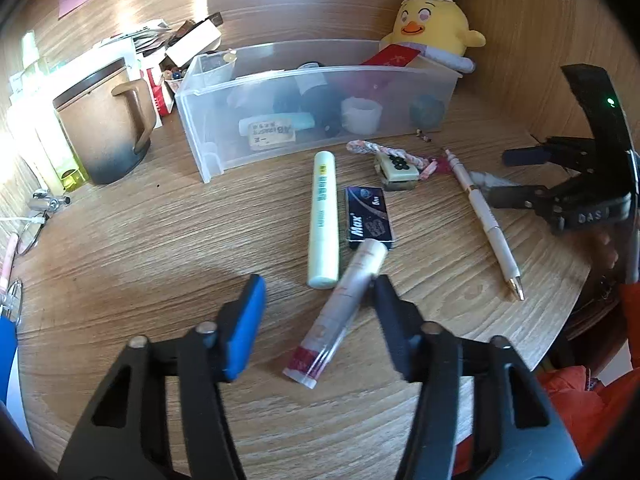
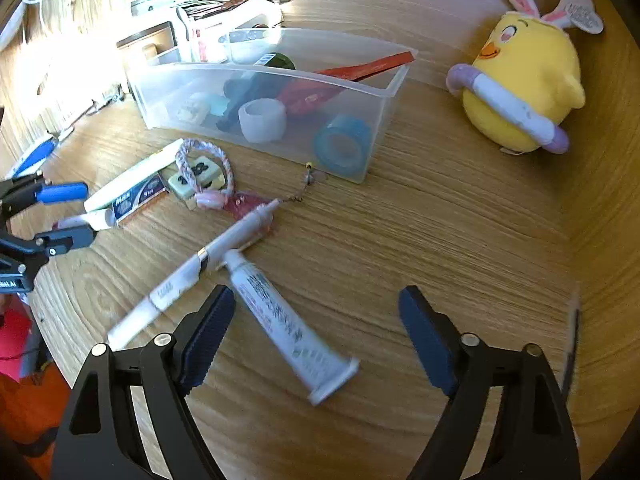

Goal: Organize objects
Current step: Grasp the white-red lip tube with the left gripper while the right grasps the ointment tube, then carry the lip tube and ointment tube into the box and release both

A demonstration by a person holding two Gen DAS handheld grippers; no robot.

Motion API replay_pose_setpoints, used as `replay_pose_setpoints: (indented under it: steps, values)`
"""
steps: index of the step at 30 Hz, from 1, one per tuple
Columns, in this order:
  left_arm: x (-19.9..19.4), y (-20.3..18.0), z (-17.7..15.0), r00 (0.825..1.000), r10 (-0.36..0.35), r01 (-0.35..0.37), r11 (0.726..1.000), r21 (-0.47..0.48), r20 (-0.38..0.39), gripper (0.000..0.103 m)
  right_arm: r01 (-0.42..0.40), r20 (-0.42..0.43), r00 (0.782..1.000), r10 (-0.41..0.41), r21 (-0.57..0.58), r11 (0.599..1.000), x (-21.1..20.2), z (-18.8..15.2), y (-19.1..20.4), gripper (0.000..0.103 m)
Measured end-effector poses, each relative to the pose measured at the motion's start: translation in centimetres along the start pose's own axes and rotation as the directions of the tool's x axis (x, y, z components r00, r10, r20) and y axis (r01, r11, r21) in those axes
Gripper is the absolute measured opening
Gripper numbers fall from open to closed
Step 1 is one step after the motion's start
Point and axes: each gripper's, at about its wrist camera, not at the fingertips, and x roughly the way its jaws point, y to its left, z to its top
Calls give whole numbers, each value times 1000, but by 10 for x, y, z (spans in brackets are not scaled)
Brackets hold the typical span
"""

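My left gripper (image 1: 318, 282) hangs low over the wooden desk and stands open. A clear tube with a pink label (image 1: 340, 312) lies slanted between its fingers; the black right finger (image 1: 390, 312) is at the tube's side and the blue left pad (image 1: 246, 320) stands apart from it. A pale green tube (image 1: 324, 216) and a black Max box (image 1: 370, 216) lie just beyond. My right gripper (image 2: 316, 292) is open over a white squeeze tube (image 2: 288, 320) that lies between its fingers, untouched. A white pen (image 2: 192, 272) lies beside the left finger. The clear bin (image 1: 200, 152) stands behind.
A mahjong-tile charm on a braided cord (image 2: 200, 172) lies in front of the bin (image 2: 160, 96), which holds tape rolls, bottles and a red card. A yellow plush chick (image 2: 528, 88) sits at the back right. A brown mug (image 1: 104, 128) and clutter stand at the left.
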Motion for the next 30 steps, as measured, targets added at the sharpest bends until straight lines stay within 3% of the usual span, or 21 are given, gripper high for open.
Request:
replay_pose_setpoints:
  steps: [3, 9, 10, 12, 20, 30]
  values:
    - [-1, -5, -1, 1000, -19, 19, 1000, 16, 6, 33, -11, 10, 1000, 11, 7, 1000, 0, 1, 0, 65]
    - [-2, -10, -1, 999, -51, 50, 998, 22, 11, 29, -6, 33, 999, 6, 25, 1000, -8, -3, 7, 20]
    - [-2, -11, -1, 998, -60, 60, 998, 19, 10, 23, -6, 36, 999, 5, 34, 999, -9, -4, 9, 15]
    - [-2, -14, 0, 998, -69, 68, 997, 22, 5, 14, -8, 42, 999, 6, 45, 999, -10, -6, 12, 15]
    - [-9, -15, 9, 996, -77, 77, 997, 2, 37, 14, -24, 104, 994, 21, 30, 999, -22, -4, 24, 15]
    - [-22, -6, 37, 988, -72, 80, 995, -55, 133, 14, -56, 211, 977, 43, 59, 997, -42, 20, 24, 15]
